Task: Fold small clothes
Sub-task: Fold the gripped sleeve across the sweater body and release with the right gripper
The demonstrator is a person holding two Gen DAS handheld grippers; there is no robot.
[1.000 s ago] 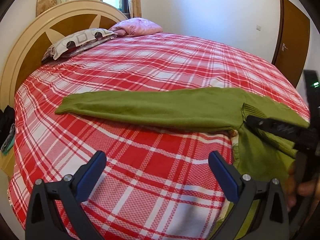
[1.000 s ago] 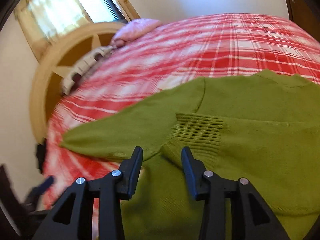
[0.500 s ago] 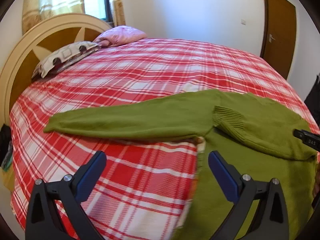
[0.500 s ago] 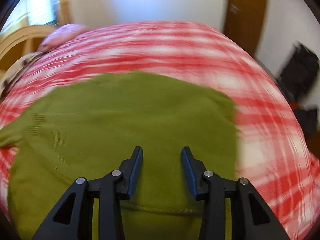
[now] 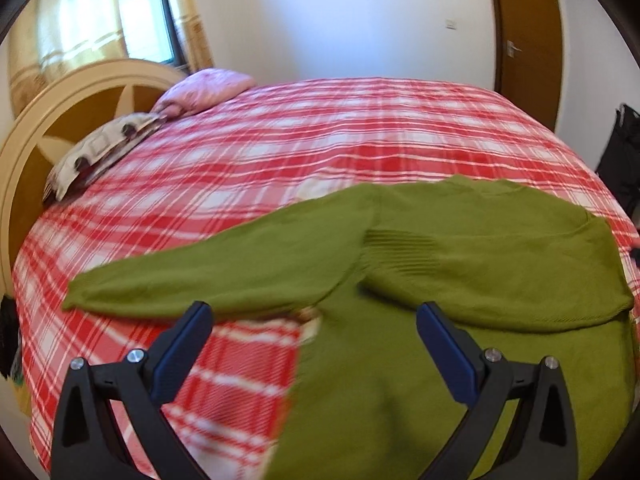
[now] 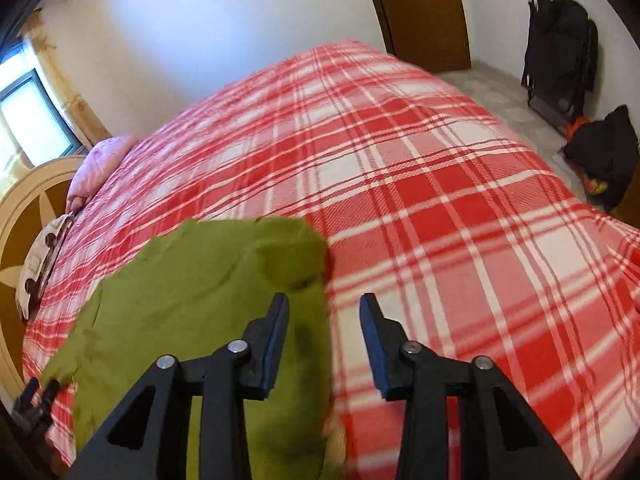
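On the red-and-white plaid bedspread (image 5: 360, 140) we see the green sweater (image 5: 460, 240) spread flat, close under both of our grippers. From the left wrist view, our left gripper (image 5: 314, 332) hangs above the sweater's near part with its jaws wide apart and nothing between the pads; its left finger sits over the plaid just below the outstretched sleeve (image 5: 208, 272), its right finger over the green body. The other sleeve is folded across the chest, its ribbed cuff (image 5: 396, 246) lying near the middle of the garment.

From the right wrist view, our right gripper (image 6: 324, 340) straddles the sweater's right edge (image 6: 326, 320): the left finger stands over green knit, the right finger over bare plaid. Its jaws have just been closing, yet a clear gap remains and no cloth is pinched between them (whether the pads touch the fabric below we cannot tell).

The sweater's neckline (image 5: 480, 184) points away from us toward the far side of the bed, its hem toward us, so the body's long axis runs near to far. The outstretched sleeve runs crosswise, leftward toward the wooden headboard (image 5: 60, 120), where a patterned pillow (image 5: 100, 148) and a pink pillow (image 5: 204, 88) lie well apart from the garment. A brown door (image 5: 528, 40) stands beyond the bed, and dark bags (image 6: 560, 40) rest on the floor by the wall.
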